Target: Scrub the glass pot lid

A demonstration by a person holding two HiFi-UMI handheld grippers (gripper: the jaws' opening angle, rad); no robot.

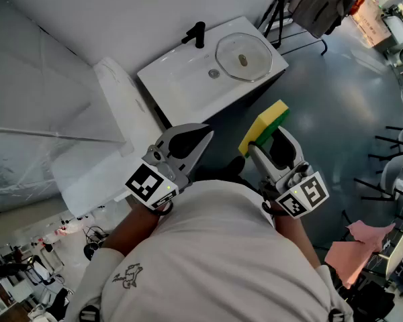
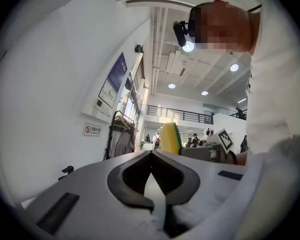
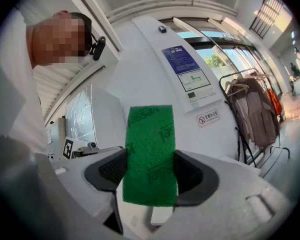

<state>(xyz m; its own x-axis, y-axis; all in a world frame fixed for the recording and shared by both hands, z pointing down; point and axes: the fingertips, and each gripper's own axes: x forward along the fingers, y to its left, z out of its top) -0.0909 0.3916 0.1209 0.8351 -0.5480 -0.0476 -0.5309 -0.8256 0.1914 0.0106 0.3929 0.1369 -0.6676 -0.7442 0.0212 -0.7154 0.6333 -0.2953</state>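
Head view shows the glass pot lid [image 1: 243, 58] lying in the white sink [image 1: 178, 86], well apart from both tools, so scrubbing has not begun. The right hand-held gripper [image 3: 150, 173] clamps a yellow-and-green sponge [image 3: 150, 149]; the left hand-held gripper [image 2: 151, 156] is closed on nothing. Next the sponge must reach the lid; print on its green face is unreadable.

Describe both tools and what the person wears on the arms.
The left tool and right tool are light grey shells with dark padded jaws, each carrying a cube of black-and-white square markers. No cables show. The person wears a white short-sleeved shirt.
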